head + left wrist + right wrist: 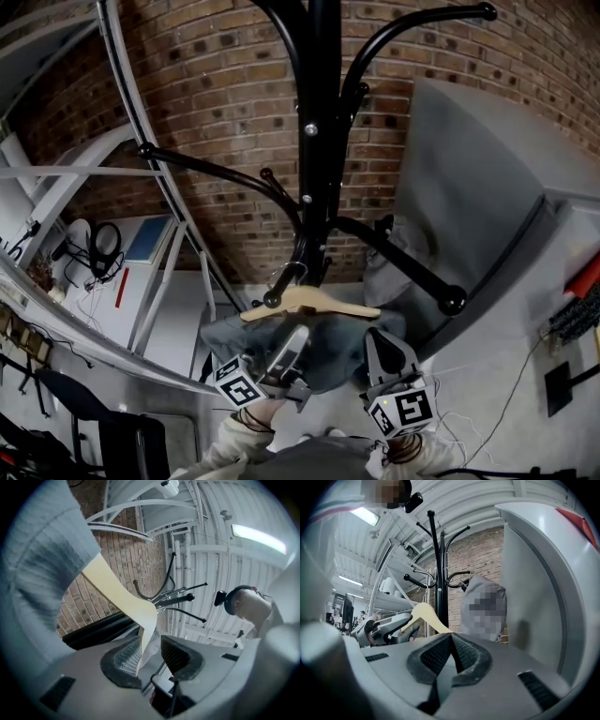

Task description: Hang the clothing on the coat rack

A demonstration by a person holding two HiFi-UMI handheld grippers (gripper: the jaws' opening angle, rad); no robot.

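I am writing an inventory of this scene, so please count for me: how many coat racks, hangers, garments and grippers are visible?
Coat rack: 1
Hanger: 1
Garments: 2, blue-grey garment on the hanger, light grey garment on the rack
Grippers: 2, left gripper, right gripper
Total: 6

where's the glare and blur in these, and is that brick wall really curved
Head view: the wide-angle lens likely bows the brick wall; otherwise it is sharp. Left gripper view: the ceiling lamp is blown out and the near grey garment is soft. Right gripper view: dark rim all round, and the strip light glares at top left.
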